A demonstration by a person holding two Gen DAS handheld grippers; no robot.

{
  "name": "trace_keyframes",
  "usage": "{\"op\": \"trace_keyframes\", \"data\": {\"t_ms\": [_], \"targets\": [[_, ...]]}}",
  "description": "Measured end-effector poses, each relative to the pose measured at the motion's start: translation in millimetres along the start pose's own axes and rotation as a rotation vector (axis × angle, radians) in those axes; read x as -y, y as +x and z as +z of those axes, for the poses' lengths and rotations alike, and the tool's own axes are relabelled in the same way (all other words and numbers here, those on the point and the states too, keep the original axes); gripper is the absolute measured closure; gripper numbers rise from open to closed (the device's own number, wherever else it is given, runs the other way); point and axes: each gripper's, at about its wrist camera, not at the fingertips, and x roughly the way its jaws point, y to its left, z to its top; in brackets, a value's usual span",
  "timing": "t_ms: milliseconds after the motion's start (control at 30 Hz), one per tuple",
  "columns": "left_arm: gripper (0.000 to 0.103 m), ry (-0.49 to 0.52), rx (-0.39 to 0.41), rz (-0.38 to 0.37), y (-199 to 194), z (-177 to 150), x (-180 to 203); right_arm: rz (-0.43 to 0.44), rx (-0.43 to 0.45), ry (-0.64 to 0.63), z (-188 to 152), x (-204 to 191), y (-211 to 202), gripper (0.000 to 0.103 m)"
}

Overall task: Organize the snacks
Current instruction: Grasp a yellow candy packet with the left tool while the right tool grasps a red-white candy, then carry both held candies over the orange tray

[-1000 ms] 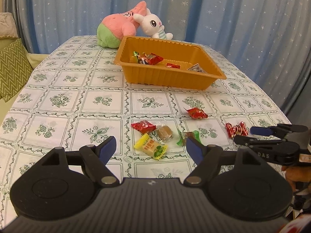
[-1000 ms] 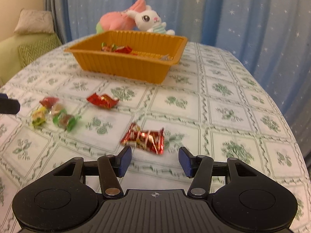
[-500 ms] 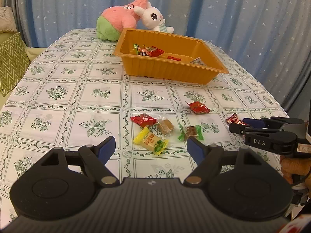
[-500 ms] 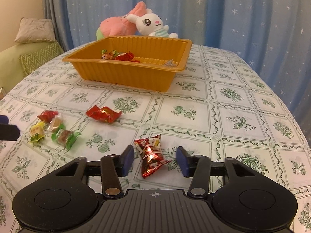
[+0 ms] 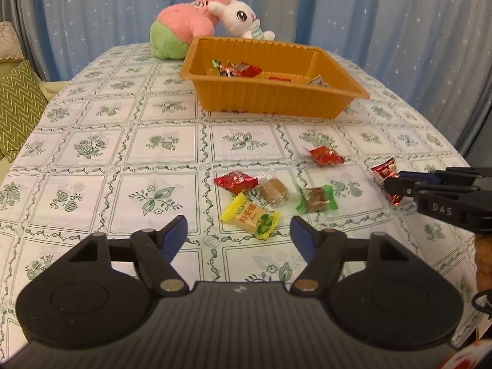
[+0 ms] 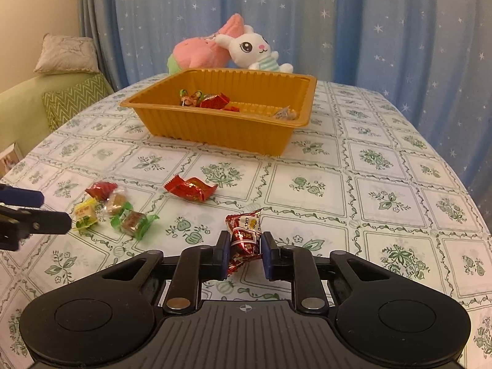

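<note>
My right gripper (image 6: 245,253) is shut on a red foil candy (image 6: 244,240) and holds it just above the tablecloth; the gripper also shows in the left wrist view (image 5: 396,183) with the candy (image 5: 382,172). My left gripper (image 5: 238,235) is open and empty, just short of a yellow candy (image 5: 250,220). Close by lie a red candy (image 5: 235,182), a brown clear-wrapped candy (image 5: 273,191), a green-wrapped candy (image 5: 316,198) and another red candy (image 5: 326,156). An orange tray (image 5: 270,97) holding several candies stands farther back.
Two plush toys, a pink one (image 5: 184,26) and a white rabbit (image 5: 241,20), sit behind the tray. A green zigzag cushion (image 5: 17,104) lies off the table's left edge. Blue star curtains hang behind. The table's right edge (image 5: 461,160) curves near my right gripper.
My right gripper moved up to the red foil candy, closed on it and tipped it upright. My left gripper dropped lower and closer to the candy cluster, still open.
</note>
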Motion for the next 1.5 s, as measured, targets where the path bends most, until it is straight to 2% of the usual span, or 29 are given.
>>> {"op": "trace_keyframes", "data": {"t_ms": [167,333,633,767,833,867,1200,1300,1500], "targets": [[0.048,-0.057,-0.040,-0.039,16.7,0.2,-3.3,-0.006,-0.017,0.023,-2.5,2.6,4.4,0.082],[0.053,-0.058,-0.034,-0.056,22.2,5.0,2.9,-0.005,-0.014,0.027,-2.4,3.3,5.0,0.082],[0.064,0.022,-0.005,0.001,29.5,5.6,14.4,-0.007,-0.014,0.044,-1.1,4.5,7.2,0.082],[0.075,0.052,-0.003,0.014,26.6,3.6,18.6,-0.008,-0.015,0.045,-1.0,4.0,7.0,0.082],[0.077,0.060,-0.007,0.010,24.2,2.3,20.0,-0.008,-0.015,0.047,-0.8,4.1,7.0,0.082],[0.082,0.065,-0.008,0.007,23.8,1.6,20.6,-0.007,-0.015,0.047,-0.8,4.0,7.2,0.082],[0.083,0.075,0.011,0.004,14.4,1.7,25.7,-0.007,-0.006,0.055,0.6,4.2,5.3,0.082],[0.083,0.072,0.020,0.004,10.1,4.6,25.8,-0.007,0.005,0.065,2.8,4.9,2.7,0.088],[0.083,0.068,0.013,0.002,10.1,4.5,25.7,-0.013,-0.007,0.041,4.0,1.1,4.4,0.089]]}}
